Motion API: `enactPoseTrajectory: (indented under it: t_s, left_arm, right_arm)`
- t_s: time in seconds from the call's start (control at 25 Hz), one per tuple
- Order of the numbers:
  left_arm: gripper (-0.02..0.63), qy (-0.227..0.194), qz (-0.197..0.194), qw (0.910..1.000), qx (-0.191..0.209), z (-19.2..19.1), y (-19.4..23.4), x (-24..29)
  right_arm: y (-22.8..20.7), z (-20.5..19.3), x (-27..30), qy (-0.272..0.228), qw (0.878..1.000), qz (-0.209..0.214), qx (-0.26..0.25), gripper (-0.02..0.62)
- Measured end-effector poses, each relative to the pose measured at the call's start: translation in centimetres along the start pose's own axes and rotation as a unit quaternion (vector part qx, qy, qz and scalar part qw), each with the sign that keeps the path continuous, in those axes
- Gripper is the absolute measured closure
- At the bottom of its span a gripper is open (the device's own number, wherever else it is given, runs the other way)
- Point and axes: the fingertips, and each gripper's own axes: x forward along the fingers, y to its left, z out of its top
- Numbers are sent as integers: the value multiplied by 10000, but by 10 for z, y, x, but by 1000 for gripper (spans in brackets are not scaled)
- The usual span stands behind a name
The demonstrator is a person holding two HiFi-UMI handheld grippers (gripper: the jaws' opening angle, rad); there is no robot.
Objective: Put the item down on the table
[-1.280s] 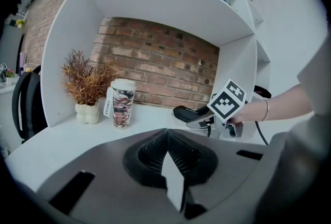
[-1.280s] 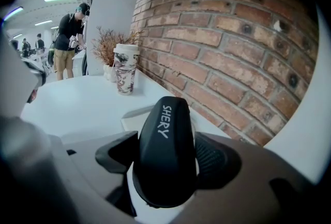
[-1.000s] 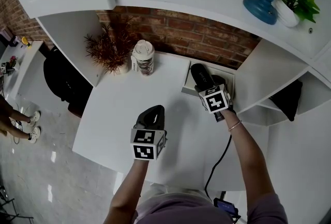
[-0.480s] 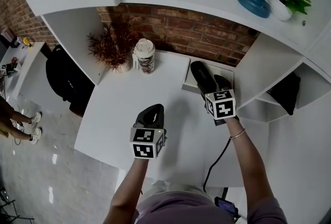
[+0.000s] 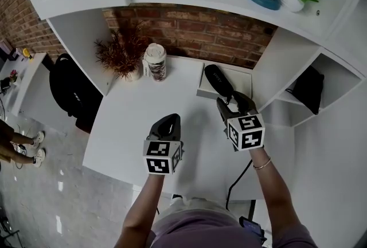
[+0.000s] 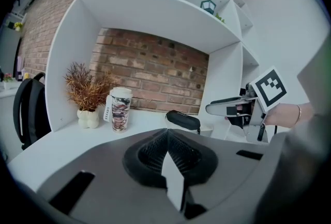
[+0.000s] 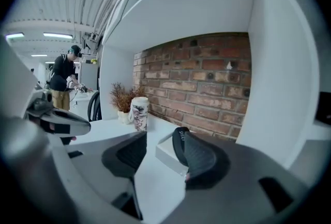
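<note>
A black oval case [image 5: 218,79] [image 6: 182,120] [image 7: 179,145] lies on a flat white box [image 5: 245,77] [image 7: 166,154] at the back right of the white table [image 5: 132,121]. My right gripper [image 5: 232,105] [image 7: 163,148] hangs in the air just in front of the case, apart from it. It is open; its jaws have just been closing and nothing is between them. It also shows in the left gripper view as the right gripper [image 6: 232,107]. My left gripper [image 5: 167,124] [image 6: 166,137] is shut and empty over the table's middle.
A patterned cup [image 5: 155,62] [image 6: 120,109] [image 7: 139,113] and a dried plant [image 5: 120,55] stand at the back left. A black bag [image 5: 308,89] fills the right cubby. White shelf walls close in both sides. A black backpack [image 5: 66,89] hangs left of the table.
My right gripper has pulled back from the case toward me and risen, with its jaws narrower. The case stays on the white box. The left gripper has hardly moved.
</note>
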Motion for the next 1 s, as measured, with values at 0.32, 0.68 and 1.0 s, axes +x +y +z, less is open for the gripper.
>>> enactPoseTrajectory:
  t_s: [0.32, 0.68, 1.0]
  left_arm:
    - [606, -56, -160, 9998, 111, 2, -18, -13]
    - [606, -134, -237, 9993, 240, 5, -31, -33]
    - [606, -148, -262, 9991, 284, 1, -38, -51]
  right_arm:
    - [31, -8, -50, -253, 9992, 86, 300, 413]
    - [58, -25, -90, -275, 9957, 195, 862, 460]
    - [72, -31, -118, -342, 9933, 123, 1101, 505]
